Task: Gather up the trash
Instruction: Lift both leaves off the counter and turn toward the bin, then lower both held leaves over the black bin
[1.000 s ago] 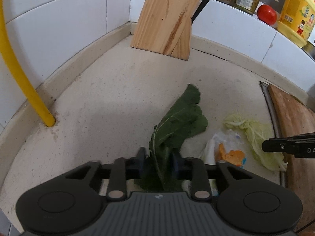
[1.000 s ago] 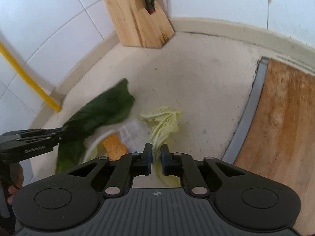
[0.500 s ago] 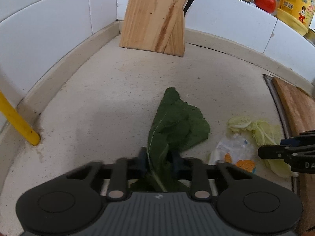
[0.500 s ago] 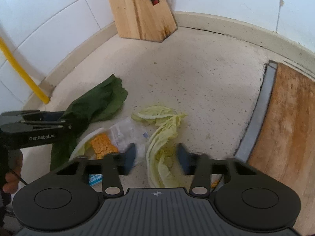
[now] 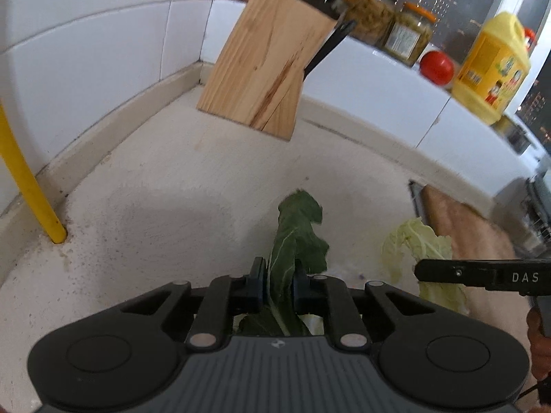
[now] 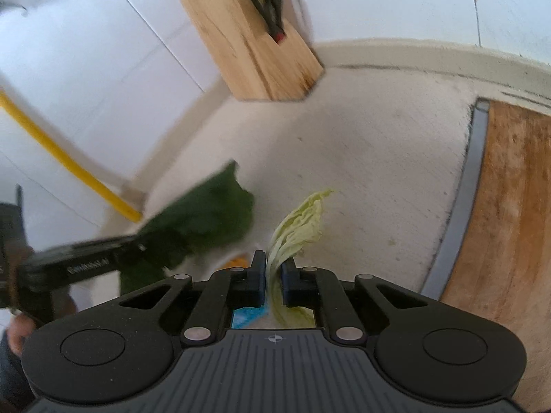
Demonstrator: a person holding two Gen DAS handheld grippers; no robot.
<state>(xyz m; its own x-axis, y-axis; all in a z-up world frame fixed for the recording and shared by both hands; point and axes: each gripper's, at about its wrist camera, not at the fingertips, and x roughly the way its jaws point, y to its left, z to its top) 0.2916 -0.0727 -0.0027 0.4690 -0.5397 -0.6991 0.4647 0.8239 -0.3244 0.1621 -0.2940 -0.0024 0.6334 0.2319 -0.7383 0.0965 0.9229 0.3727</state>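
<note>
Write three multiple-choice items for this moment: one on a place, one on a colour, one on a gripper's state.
1. Where does the knife block stand?
A. in the counter's back corner
B. on the cutting board
C. on the windowsill

2. What colour is the leaf in the left gripper?
A. pale yellow-green
B. dark green
C. red

3. How is the right gripper?
A. open, empty
B. shut on the cabbage leaf
C. shut on a wrapper

Key: A, it stands against the tiled walls; B, the dark leaf sits between its fingers; C is wrong, B: the pads pinch the pale leaf.

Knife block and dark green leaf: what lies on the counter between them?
Nothing: between the knife block and dark green leaf, only bare speckled counter shows, clearest in the left wrist view.
</note>
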